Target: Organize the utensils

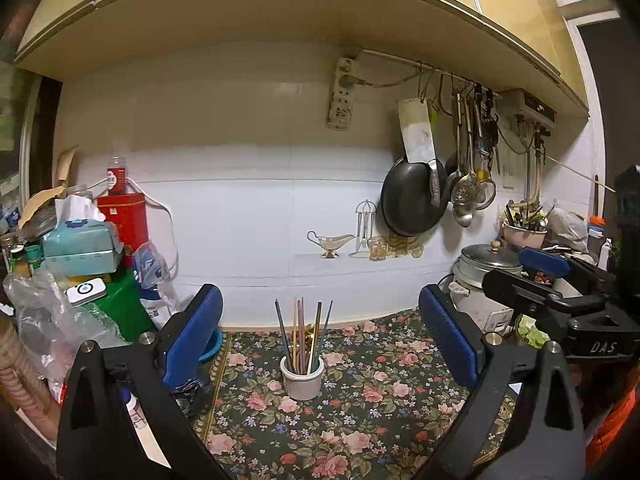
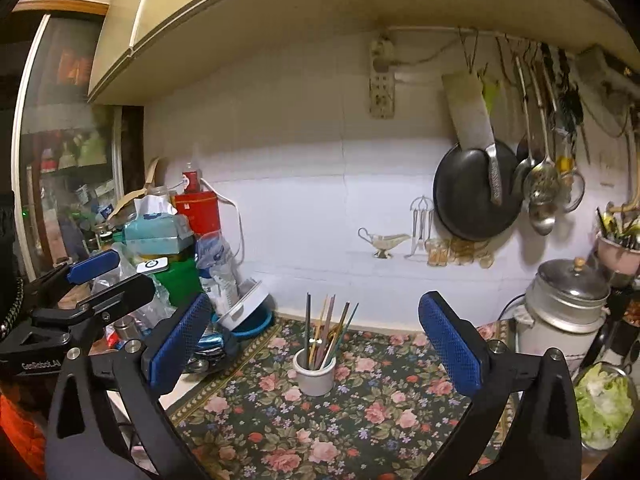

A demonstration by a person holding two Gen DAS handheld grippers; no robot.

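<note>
Both grippers, left gripper (image 1: 320, 320) and right gripper (image 2: 316, 324), hover level, jaws wide and empty, before the white cup (image 1: 302, 378) of chopsticks (image 1: 304, 332).

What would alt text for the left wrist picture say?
A white cup of upright chopsticks stands on a floral cloth, framed by the open left hand-held gripper. Pans and ladles hang on the wall behind.
</note>
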